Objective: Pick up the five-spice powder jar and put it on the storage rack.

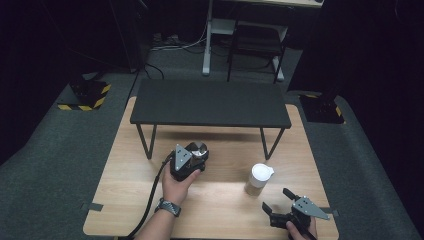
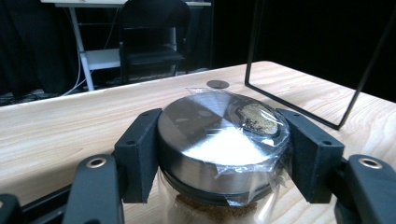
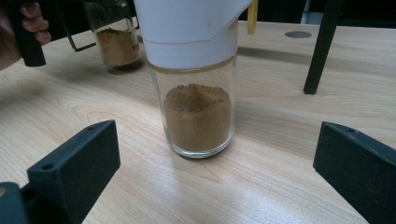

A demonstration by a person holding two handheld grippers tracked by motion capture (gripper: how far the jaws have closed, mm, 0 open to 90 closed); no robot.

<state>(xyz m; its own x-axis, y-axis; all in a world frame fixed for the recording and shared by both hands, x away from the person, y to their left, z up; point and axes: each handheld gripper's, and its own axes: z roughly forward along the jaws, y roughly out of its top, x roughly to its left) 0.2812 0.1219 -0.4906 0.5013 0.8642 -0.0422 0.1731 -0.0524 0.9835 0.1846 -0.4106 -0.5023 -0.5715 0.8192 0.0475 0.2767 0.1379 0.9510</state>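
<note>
Plastic wrap [image 2: 252, 154] over jar lid [image 2: 210, 140], left tongs [image 2: 219, 154] clamped

Two jars on the table [image 1: 220, 207], before the shelf [image 1: 210, 103]: metal-lidded jar [image 1: 198, 150] left, white-capped jar [image 1: 259, 179] right.

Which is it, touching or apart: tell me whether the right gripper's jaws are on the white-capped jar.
Apart. The right gripper view shows the right gripper open, with bare table between each jaw and the white-capped jar.
</note>
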